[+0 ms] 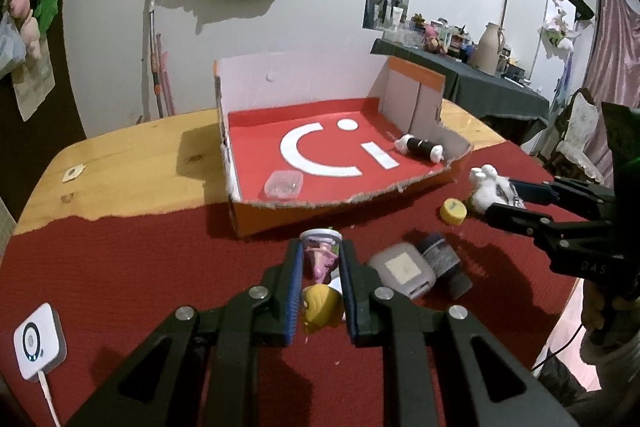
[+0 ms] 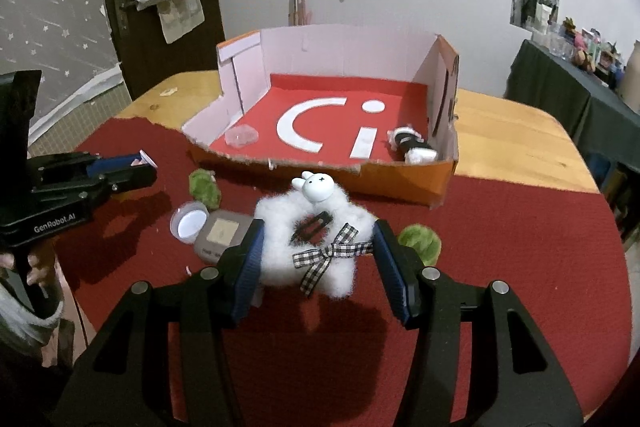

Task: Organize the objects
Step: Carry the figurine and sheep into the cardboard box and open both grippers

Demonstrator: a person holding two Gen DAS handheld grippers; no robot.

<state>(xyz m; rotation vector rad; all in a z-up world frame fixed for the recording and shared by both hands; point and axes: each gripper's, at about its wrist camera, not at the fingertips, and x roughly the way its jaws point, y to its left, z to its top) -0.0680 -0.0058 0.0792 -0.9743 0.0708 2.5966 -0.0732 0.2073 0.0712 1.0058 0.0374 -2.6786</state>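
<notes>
Jaws of the left gripper (image 1: 320,267) clamp a pink figurine (image 1: 321,258); the right gripper (image 2: 316,255), part-open, squeezes a fluffy white bunny (image 2: 304,251). Both hang above the red mat (image 2: 500,247), near side of the box (image 1: 332,205), which holds a clear tub (image 1: 283,183) and a black-and-white toy (image 1: 420,146).

Cardboard tray (image 2: 400,183) on counter (image 2: 520,131), behind cloth (image 2: 500,247). In tray: clear container (image 2: 241,137) left, rolled socks (image 2: 414,147) right. On cloth before tray: square case (image 2: 220,233), round lid (image 2: 189,221) to its left.
</notes>
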